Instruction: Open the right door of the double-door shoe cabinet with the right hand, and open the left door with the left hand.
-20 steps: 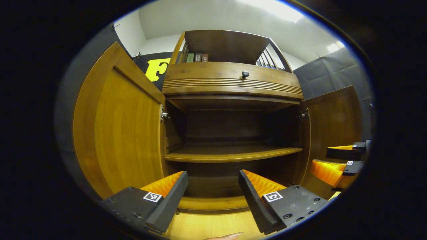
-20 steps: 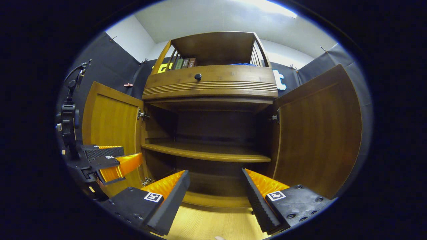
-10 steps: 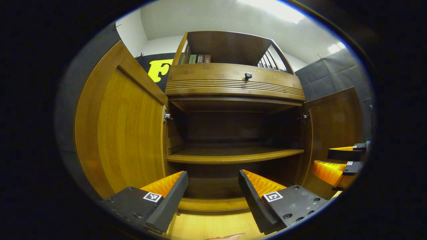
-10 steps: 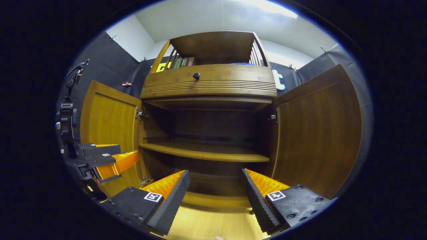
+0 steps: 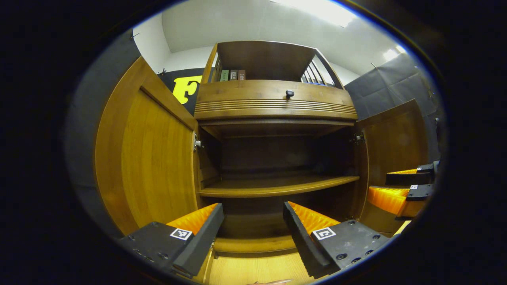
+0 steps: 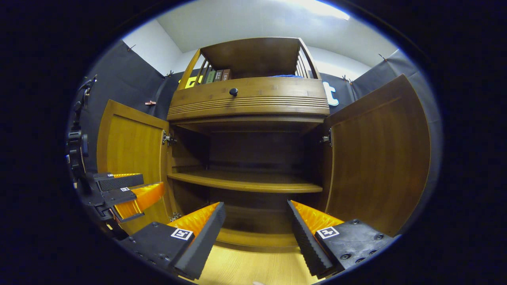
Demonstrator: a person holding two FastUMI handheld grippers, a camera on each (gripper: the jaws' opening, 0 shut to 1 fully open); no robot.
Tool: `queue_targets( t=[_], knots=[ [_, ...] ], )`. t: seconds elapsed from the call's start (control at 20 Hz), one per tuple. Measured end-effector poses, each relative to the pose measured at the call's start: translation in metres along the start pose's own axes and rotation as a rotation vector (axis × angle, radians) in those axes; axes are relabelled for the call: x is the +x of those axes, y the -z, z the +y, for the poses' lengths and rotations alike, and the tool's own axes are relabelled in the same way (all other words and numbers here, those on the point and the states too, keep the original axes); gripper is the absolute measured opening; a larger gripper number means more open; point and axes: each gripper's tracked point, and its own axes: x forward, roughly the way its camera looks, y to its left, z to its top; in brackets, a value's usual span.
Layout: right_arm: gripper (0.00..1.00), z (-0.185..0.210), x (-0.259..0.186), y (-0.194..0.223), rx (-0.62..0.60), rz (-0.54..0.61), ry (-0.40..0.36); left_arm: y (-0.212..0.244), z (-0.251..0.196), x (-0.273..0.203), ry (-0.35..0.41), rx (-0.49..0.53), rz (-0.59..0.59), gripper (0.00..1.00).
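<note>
The wooden shoe cabinet (image 5: pixel 277 107) (image 6: pixel 249 103) stands straight ahead with both doors swung wide. Its left door (image 5: pixel 154 158) (image 6: pixel 130 150) and right door (image 5: pixel 396 138) (image 6: pixel 380 154) show their inner faces. Inside, one shelf (image 5: pixel 277 186) (image 6: pixel 245 182) is bare. My left gripper (image 5: pixel 253 209) is open in front of the lower compartment, holding nothing. My right gripper (image 6: pixel 256 209) is open too, also facing the lower compartment. The left gripper view has the right gripper (image 5: pixel 404 186) by the right door; the right gripper view has the left gripper (image 6: pixel 126 188) by the left door.
A drawer with a dark round knob (image 5: pixel 290 94) (image 6: pixel 233 92) sits above the doors. Above it, a railed top shelf holds a few books (image 5: pixel 231 75) (image 6: pixel 218 75). Light wooden floor (image 6: pixel 245 269) lies below the cabinet. Black cloth walls flank it.
Both doors stay wide open. Both views have shifted only slightly; the grippers remain open in front of the cabinet.
</note>
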Motion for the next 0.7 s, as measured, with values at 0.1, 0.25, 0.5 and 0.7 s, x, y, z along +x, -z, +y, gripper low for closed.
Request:
queue_targets(
  t=[0.1,0.25,0.5,0.7],
  knots=[
    [0.97,0.0008,-0.0001,-0.0011,-0.003,-0.003,-0.003,-0.001,0.002,-0.0018,-0.008,0.0,-0.004,0.95],
    [0.97,0.0042,-0.0007,-0.0027,-0.001,-0.011,-0.013,-0.0034,0.0037,-0.003,-0.008,-0.007,-0.006,0.94],
    [0.97,0.0051,-0.0016,0.0,-0.005,0.0,-0.015,-0.0035,0.0027,-0.0027,-0.004,-0.009,-0.004,0.94],
    [0.95,0.003,-0.0042,-0.0007,-0.01,-0.001,-0.01,-0.006,-0.001,-0.0051,0.006,-0.005,-0.009,0.96]
  ],
)
